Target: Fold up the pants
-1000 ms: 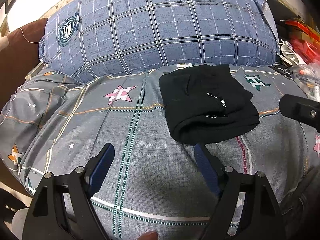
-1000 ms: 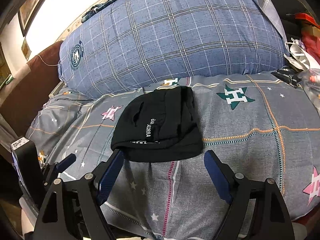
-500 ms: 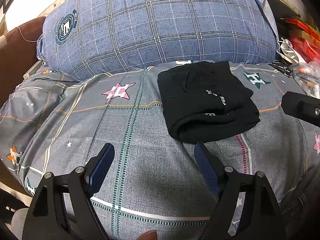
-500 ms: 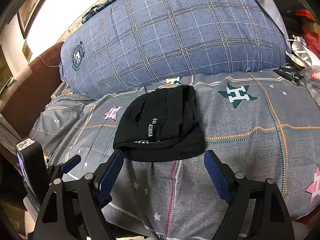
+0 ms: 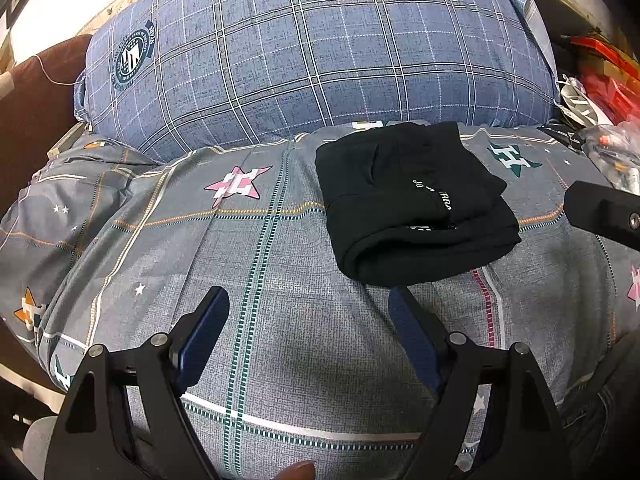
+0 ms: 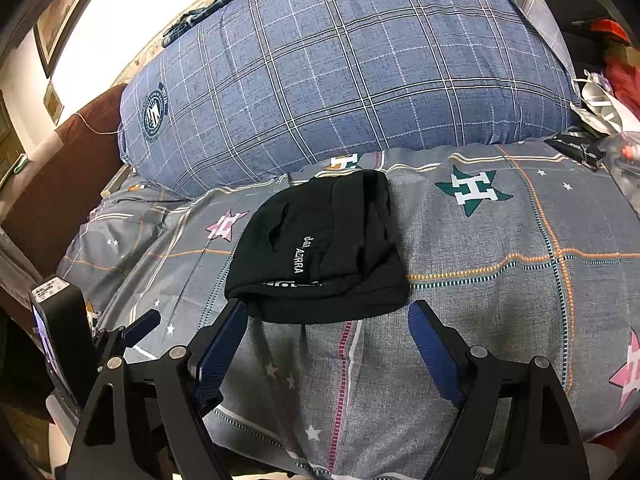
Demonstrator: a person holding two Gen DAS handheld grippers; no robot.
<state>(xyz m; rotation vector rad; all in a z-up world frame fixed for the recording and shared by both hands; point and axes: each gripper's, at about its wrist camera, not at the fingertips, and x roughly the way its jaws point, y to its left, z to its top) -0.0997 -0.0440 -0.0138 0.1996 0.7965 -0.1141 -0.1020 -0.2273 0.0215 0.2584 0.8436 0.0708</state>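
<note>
While the maroon padded headboard [image 6: 68, 176] closes off the far left edge, the big blue plaid pillow with a round navy crest [image 6: 344, 80] lies across the back of the bed, its lower edge meeting the grey patchwork-print bedspread with pink and green stars [image 5: 280, 340]. Low on the left of the right wrist view, the left gripper [image 6: 140, 326] shows as a black block with a blue finger tip poking out beside it; in its own camera the left gripper [image 5: 308, 312] has its two blue-padded fingers spread wide over bare bedspread, holding nothing. Further right, the black pants folded into a compact bundle with white lettering [image 6: 320, 252] rest flat on the bedspread, just in front of the pillow and apart from both tools. The right gripper [image 6: 328, 320] hovers at the bundle's near edge, fingers spread wide and empty, the left finger tip close to the fabric's corner; whether it touches cannot be told. At the far right lies a heap of red and white clutter [image 5: 600, 92].
</note>
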